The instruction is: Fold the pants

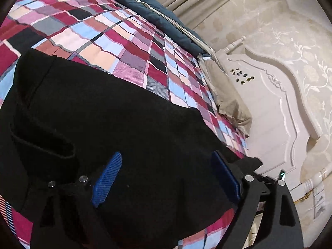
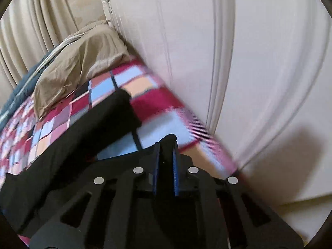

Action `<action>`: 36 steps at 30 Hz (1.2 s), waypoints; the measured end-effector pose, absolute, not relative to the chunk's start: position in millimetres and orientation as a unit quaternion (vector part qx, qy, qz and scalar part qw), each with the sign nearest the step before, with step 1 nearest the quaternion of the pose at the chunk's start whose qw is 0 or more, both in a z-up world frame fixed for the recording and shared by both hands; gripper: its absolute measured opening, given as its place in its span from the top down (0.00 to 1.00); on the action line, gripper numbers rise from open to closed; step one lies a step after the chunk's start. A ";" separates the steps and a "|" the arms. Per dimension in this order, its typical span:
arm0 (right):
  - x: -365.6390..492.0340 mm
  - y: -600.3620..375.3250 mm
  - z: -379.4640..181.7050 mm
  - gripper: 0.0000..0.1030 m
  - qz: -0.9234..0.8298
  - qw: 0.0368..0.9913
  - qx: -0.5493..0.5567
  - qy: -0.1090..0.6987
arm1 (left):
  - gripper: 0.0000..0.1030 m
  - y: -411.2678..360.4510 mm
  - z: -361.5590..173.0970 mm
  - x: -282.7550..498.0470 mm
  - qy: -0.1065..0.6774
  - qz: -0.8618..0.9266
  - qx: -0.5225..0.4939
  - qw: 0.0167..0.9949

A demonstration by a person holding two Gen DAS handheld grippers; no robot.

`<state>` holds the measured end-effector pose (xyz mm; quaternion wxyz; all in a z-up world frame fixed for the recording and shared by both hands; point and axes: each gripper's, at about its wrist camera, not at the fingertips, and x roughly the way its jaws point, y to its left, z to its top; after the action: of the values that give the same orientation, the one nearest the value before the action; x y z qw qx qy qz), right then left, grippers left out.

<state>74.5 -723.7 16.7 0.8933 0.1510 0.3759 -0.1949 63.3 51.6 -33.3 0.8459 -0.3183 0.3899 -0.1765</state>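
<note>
Black pants lie spread over the checked bedspread, with a pocket opening showing at the left. My left gripper hovers just above them, open. Its blue pads stand wide apart and nothing is pinched between them. In the blurred right wrist view, my right gripper is shut on a fold of the pants. A nub of black cloth pokes out past its tips. The rest of the garment trails away to the left across the bedspread.
A beige pillow lies against the white carved headboard. A dark blue quilt runs along the far side of the bed, with pale curtains behind it. The bed's edge is close to the right gripper.
</note>
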 end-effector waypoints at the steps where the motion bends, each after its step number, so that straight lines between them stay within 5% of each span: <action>1: 77.8 -723.6 19.0 0.91 -0.203 0.894 0.138 0.374 | 0.14 50.2 -33.2 62.9 0.389 -0.175 -0.315 0.848; 5: 100.9 -728.2 -4.8 0.87 -0.221 0.877 0.118 0.410 | 0.14 47.4 -33.8 61.5 0.383 -0.172 -0.306 0.854; 8: 96.1 -732.9 -9.0 0.71 -0.238 0.874 0.136 0.402 | 0.14 48.4 -34.4 62.0 0.383 -0.175 -0.305 0.854; 10: 84.6 -731.9 4.3 0.51 -0.262 0.876 0.152 0.376 | 0.14 50.1 -35.0 62.7 0.383 -0.178 -0.309 0.852; 12: 67.0 -726.4 22.1 0.45 -0.266 0.886 0.185 0.331 | 0.14 51.5 -35.8 63.3 0.382 -0.180 -0.313 0.851; 18: 64.3 -722.4 12.0 0.41 -0.149 0.864 0.389 0.282 | 0.12 46.7 -35.3 62.4 0.377 -0.179 -0.298 0.858; 23: 82.6 -721.3 -1.3 0.41 -0.136 0.852 0.441 0.249 | 0.12 46.9 -35.5 62.1 0.377 -0.183 -0.305 0.855; 26: 100.8 -720.4 -7.5 0.57 -0.140 0.843 0.456 0.251 | 0.12 46.9 -35.4 62.1 0.377 -0.183 -0.306 0.855; 28: 107.2 -718.2 -8.8 0.87 -0.132 0.841 0.455 0.260 | 0.12 45.5 -35.2 61.2 0.376 -0.182 -0.300 0.858; 36: 65.0 -709.3 27.0 0.94 -0.121 0.867 0.439 0.204 | 0.12 45.4 -35.9 59.6 0.374 -0.184 -0.300 0.858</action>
<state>65.0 -709.3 27.0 0.8669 0.4387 0.2036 -0.1208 59.6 45.4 -35.9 0.8580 -0.3000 0.3740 -0.1844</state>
